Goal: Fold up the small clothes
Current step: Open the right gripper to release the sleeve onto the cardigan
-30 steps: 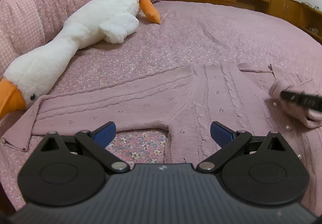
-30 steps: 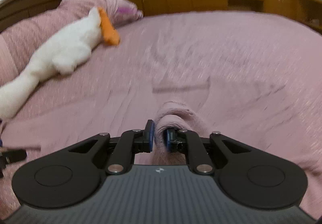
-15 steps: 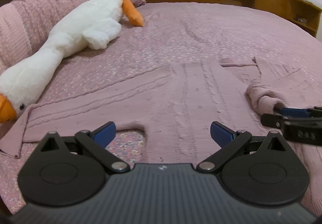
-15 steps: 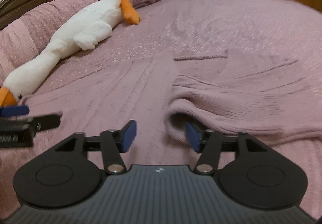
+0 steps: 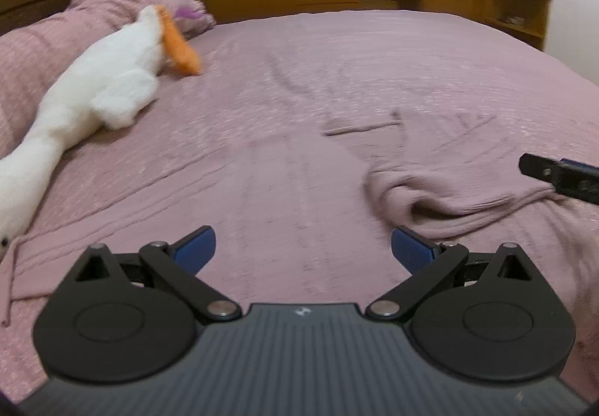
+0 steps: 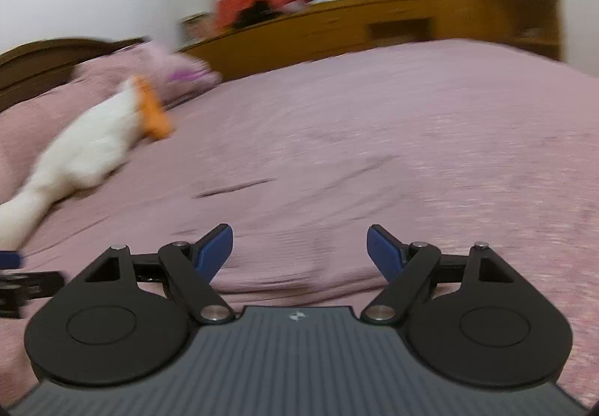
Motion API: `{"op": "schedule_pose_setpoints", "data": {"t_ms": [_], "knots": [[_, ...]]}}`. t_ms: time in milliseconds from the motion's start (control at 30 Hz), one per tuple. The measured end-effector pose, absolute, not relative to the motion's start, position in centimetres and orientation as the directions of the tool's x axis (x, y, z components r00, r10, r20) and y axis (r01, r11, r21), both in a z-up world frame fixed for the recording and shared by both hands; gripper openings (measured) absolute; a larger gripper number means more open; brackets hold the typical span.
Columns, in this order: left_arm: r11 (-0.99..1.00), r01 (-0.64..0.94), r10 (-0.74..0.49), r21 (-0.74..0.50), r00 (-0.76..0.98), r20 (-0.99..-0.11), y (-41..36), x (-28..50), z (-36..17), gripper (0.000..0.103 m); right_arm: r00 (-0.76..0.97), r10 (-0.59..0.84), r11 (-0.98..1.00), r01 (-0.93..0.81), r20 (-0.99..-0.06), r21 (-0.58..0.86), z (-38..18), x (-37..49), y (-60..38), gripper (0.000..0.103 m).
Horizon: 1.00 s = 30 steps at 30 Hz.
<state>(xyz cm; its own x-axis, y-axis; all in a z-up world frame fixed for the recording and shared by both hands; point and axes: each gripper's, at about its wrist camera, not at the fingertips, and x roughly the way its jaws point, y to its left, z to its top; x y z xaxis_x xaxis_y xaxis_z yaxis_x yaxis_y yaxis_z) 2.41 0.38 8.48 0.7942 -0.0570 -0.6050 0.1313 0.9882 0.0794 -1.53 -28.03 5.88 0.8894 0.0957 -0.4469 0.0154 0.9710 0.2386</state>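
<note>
The pink knit cardigan (image 5: 284, 199) lies spread on the pink bed (image 5: 393, 53), one sleeve doubled over its body in a loose roll (image 5: 423, 199). The sleeve fold looks laid. The right tongs (image 6: 299, 247) are opening with nothing between the pads; the left tongs (image 5: 303, 247) stand wide and empty above the cardigan's body. Next, I judge, comes the far sleeve, stretched toward the plush goose (image 5: 97, 94): grip its cuff and carry it inward. Open bed lies beyond the collar; the goose crowds the left side.
</note>
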Motion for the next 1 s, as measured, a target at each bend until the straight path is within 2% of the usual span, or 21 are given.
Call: {"op": "schedule_pose_setpoints", "data": {"t_ms": [100,233,433,567,667,900,1000], "knots": [[0.981,0.192,-0.132,0.031,0.773,-0.621,-1.6,3.2,8.6,0.102,0.877,-0.01,0.965,0.135,-0.48,0.226,5.0,-1.7,-30.1,0.084],[0.966,0.257,-0.185,0.029,0.764,-0.619,-4.5,4.2,8.2,0.097,0.854,0.001,0.937,0.181,-0.52,0.299,4.9,-1.3,-33.1,0.084],[0.946,0.32,-0.227,0.04,0.749,-0.623,-8.0,5.8,7.4,0.096,0.822,0.016,0.894,0.244,-0.57,0.377,4.0,-0.3,-35.7,0.084],[0.936,0.35,-0.243,0.044,0.731,-0.637,-9.8,6.7,6.5,0.089,0.807,0.016,0.875,0.274,-0.59,0.399,3.5,-0.1,-36.3,0.084],[0.923,0.379,-0.246,0.068,0.717,-0.653,-11.1,7.1,5.6,0.082,0.827,-0.003,0.852,0.296,-0.563,0.432,3.9,-0.9,-36.8,0.084],[0.879,0.463,-0.295,0.114,0.715,-0.633,-13.9,7.5,4.3,0.077,0.819,0.004,0.829,0.319,-0.574,0.46,3.4,-0.3,-37.4,0.084],[0.868,0.48,-0.29,0.127,0.699,-0.654,-15.0,8.4,3.3,0.061,0.818,0.0,0.833,0.318,-0.576,0.452,3.4,-0.4,-37.0,0.084]]}}
